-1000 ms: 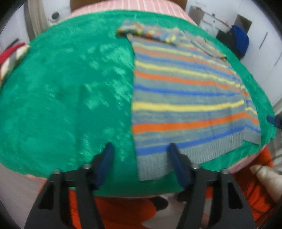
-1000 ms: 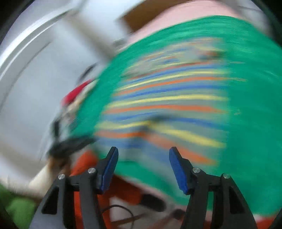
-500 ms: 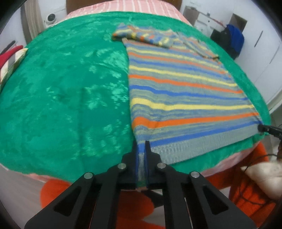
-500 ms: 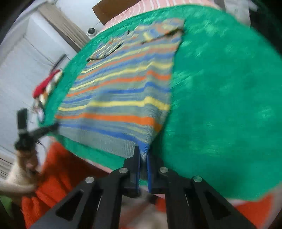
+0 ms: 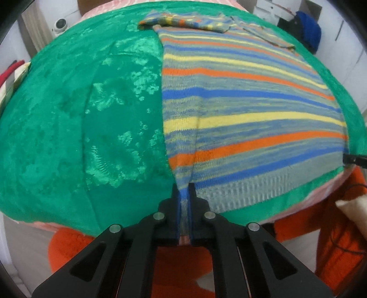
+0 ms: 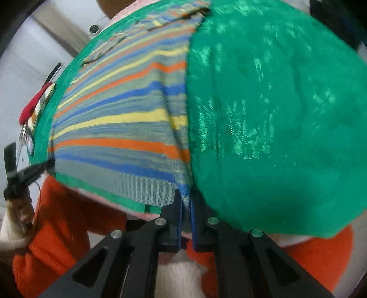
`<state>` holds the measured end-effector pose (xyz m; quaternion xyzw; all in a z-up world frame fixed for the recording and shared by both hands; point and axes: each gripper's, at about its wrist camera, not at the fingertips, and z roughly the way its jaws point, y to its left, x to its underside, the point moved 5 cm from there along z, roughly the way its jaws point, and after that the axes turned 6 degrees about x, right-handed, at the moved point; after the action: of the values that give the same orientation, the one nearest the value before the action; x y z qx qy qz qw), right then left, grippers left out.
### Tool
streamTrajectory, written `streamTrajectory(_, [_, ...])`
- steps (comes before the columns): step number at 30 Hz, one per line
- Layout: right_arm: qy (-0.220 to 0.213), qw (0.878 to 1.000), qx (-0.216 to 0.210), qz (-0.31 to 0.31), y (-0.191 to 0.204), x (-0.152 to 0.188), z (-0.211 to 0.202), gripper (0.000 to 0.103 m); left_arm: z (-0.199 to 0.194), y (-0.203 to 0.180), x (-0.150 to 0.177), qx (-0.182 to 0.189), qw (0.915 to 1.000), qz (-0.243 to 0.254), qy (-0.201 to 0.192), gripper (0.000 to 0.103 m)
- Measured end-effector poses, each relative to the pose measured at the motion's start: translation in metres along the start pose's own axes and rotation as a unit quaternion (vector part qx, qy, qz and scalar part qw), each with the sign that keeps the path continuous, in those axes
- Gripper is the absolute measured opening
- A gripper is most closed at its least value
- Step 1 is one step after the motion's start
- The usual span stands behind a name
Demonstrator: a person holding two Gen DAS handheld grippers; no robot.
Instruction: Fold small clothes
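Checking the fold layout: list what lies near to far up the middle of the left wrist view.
Left gripper shut on the hem corner → striped sweater body spread on the green cloth → folded sleeve along the sweater's far edge → pink striped bedding.

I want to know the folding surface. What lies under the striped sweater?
The striped knit sweater lies on a shiny green patterned cloth, with pink fabric showing below the cloth's near edge. Anything directly beneath the sweater is covered.
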<state>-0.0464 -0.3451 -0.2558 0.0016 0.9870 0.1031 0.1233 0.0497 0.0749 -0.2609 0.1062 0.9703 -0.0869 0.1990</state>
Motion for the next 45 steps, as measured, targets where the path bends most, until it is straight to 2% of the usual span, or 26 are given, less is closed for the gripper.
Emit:
streamTrajectory(10, [-0.018, 0.999, -0.012, 0.029, -0.006, 0.0, 0.006, 0.006, -0.005, -0.003, 0.011, -0.01, 0.9996, -0.01, -0.024, 0.008])
streamTrajectory(11, [-0.021, 0.999, -0.014, 0.031, -0.004, 0.001, 0.006, 0.006, -0.008, -0.005, 0.014, -0.013, 0.9995, -0.011, -0.025, 0.015])
streamTrajectory(12, [-0.024, 0.999, -0.017, 0.033, -0.005, 0.003, 0.004, 0.008, -0.011, -0.005, 0.015, -0.018, 0.9995, -0.014, -0.023, 0.03])
streamTrajectory(13, [-0.024, 0.999, -0.028, 0.037, -0.004, 0.004, 0.003, 0.015, -0.013, -0.006, 0.014, -0.021, 0.9993, -0.019, -0.023, 0.041])
streamTrajectory(14, [-0.023, 0.998, -0.033, 0.039, -0.003, 0.004, 0.002, 0.019, -0.017, -0.006, 0.013, -0.025, 0.9991, -0.024, -0.025, 0.063])
streamTrajectory(15, [-0.021, 0.998, -0.035, 0.04, -0.003, 0.006, -0.001, 0.031, -0.024, -0.007, 0.013, -0.029, 0.9987, -0.029, -0.031, 0.073])
streamTrajectory(16, [-0.02, 0.998, -0.034, 0.04, -0.003, 0.009, -0.005, 0.045, -0.032, -0.008, 0.013, -0.029, 0.9983, -0.032, -0.04, 0.073])
streamTrajectory(18, [-0.026, 0.999, -0.027, 0.036, -0.002, 0.015, -0.015, 0.057, -0.048, -0.008, 0.013, -0.024, 0.9977, -0.033, -0.055, 0.075])
streamTrajectory(22, [-0.068, 0.997, 0.016, 0.027, -0.008, 0.021, -0.043, 0.06, -0.074, -0.001, 0.01, -0.038, 0.993, -0.049, -0.101, 0.091])
streamTrajectory(23, [-0.082, 0.996, 0.03, 0.029, -0.011, 0.02, -0.05, 0.063, -0.078, 0.002, 0.008, -0.042, 0.9913, -0.055, -0.112, 0.095])
streamTrajectory(24, [-0.096, 0.994, 0.042, 0.032, -0.013, 0.018, -0.055, 0.071, -0.079, 0.007, 0.003, -0.048, 0.9901, -0.06, -0.118, 0.098])
streamTrajectory(25, [-0.102, 0.993, 0.049, 0.033, -0.015, 0.017, -0.058, 0.079, -0.079, 0.01, 0.001, -0.056, 0.9891, -0.064, -0.12, 0.098])
streamTrajectory(26, [-0.108, 0.992, 0.063, 0.035, -0.017, 0.014, -0.059, 0.081, -0.077, 0.014, -0.002, -0.065, 0.9886, -0.068, -0.117, 0.098])
streamTrajectory(33, [-0.092, 0.99, 0.095, 0.056, -0.023, 0.011, -0.048, 0.081, -0.065, 0.039, -0.022, -0.101, 0.9852, -0.078, -0.115, 0.098])
streamTrajectory(36, [-0.094, 0.985, 0.132, 0.065, -0.025, 0.012, -0.05, 0.081, -0.059, 0.052, -0.037, -0.118, 0.9828, -0.077, -0.119, 0.098])
streamTrajectory(41, [-0.135, 0.979, 0.138, 0.067, -0.027, 0.007, -0.073, 0.081, -0.034, 0.077, -0.056, -0.127, 0.9818, -0.085, -0.112, 0.098])
streamTrajectory(44, [-0.192, 0.974, 0.115, 0.038, -0.02, 0.001, -0.097, 0.081, -0.014, 0.089, -0.052, -0.118, 0.9837, -0.102, -0.09, 0.102])
streamTrajectory(45, [-0.224, 0.967, 0.116, 0.031, -0.018, -0.001, -0.11, 0.081, -0.012, 0.091, -0.051, -0.115, 0.9827, -0.108, -0.097, 0.103])
